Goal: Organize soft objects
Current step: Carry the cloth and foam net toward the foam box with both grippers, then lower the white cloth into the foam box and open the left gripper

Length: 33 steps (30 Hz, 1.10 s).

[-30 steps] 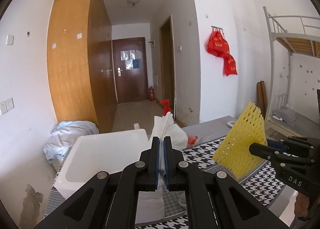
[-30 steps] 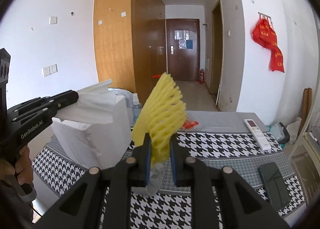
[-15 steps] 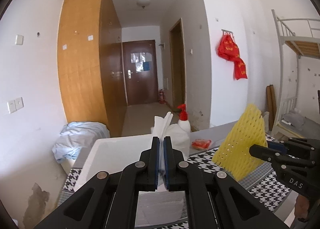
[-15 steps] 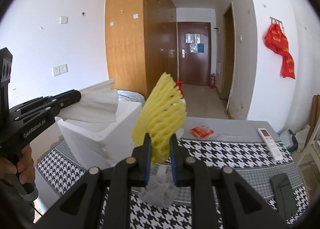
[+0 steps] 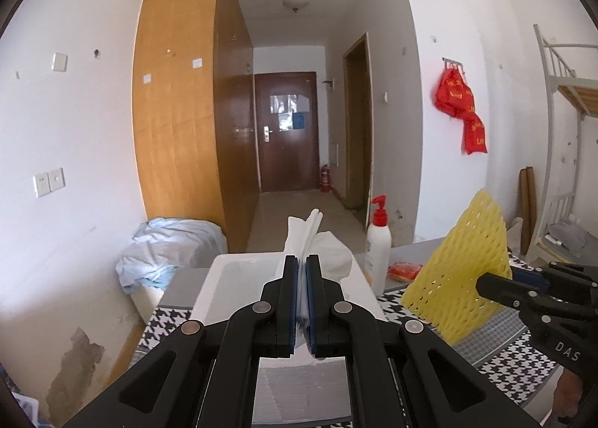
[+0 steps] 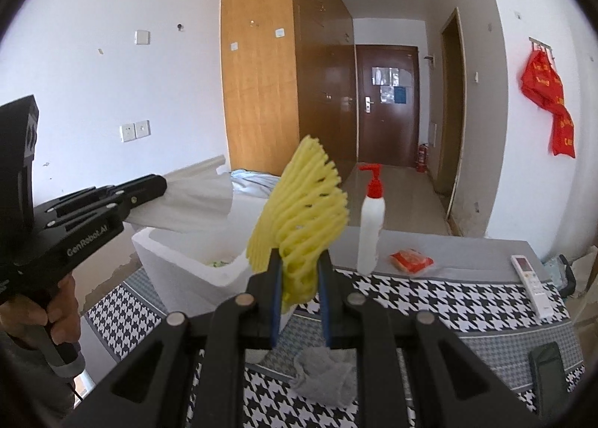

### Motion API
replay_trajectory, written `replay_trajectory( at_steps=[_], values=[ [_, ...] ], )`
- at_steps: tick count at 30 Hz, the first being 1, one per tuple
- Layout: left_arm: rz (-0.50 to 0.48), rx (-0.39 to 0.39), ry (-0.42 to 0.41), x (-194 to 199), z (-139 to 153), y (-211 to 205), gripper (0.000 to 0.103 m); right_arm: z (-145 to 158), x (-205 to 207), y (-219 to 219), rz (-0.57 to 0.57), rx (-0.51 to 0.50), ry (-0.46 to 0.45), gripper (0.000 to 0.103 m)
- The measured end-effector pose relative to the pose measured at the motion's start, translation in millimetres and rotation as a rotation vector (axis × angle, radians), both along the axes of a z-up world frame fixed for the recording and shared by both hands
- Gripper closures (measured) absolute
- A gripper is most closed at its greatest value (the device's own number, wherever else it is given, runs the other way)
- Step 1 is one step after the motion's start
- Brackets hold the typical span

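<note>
My left gripper (image 5: pixel 302 267) is shut on a white folded cloth (image 5: pixel 317 237) and holds it in the air above a white foam box (image 5: pixel 220 286). In the right wrist view it (image 6: pixel 159 185) shows at the left with the cloth (image 6: pixel 198 203) over the box (image 6: pixel 183 271). My right gripper (image 6: pixel 299 263) is shut on a yellow foam net (image 6: pixel 302 203), raised above the table; the net also shows in the left wrist view (image 5: pixel 463 271). A grey crumpled cloth (image 6: pixel 325 379) lies on the houndstooth tablecloth (image 6: pixel 429 297) below my right gripper.
A white pump bottle with a red top (image 6: pixel 370 226) stands behind the box. An orange packet (image 6: pixel 411 259), a white remote (image 6: pixel 530 278) and a dark phone (image 6: pixel 549 364) lie on the table. A bunk bed (image 5: pixel 560 129) stands at the right.
Both grippers have risen with their loads. The box and table now sit lower in view, and the pump bottle and the grey cloth on the table have come into sight.
</note>
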<state>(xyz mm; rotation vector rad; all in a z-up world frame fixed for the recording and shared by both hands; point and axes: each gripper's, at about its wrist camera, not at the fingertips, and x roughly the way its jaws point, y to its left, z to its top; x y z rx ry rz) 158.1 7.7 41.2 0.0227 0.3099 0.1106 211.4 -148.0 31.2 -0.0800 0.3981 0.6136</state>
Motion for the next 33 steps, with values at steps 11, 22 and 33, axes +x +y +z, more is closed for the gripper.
replay_trajectory(
  at_steps=[11, 22, 33],
  values=[
    [0.027, -0.016, 0.034, 11.4, -4.2, 11.9, 0.098, -0.2, 7.9, 13.6, 0.042, 0.011, 0.001, 0.083],
    [0.028, -0.024, 0.060, 26.9, -9.2, 23.3, 0.098, -3.5, 15.9, 29.1, 0.052, -0.001, 0.009, 0.083],
    [0.018, -0.038, 0.097, 43.6, -16.7, 33.7, 0.096, -5.1, 21.2, 35.6, 0.028, -0.007, 0.018, 0.083]
  ],
)
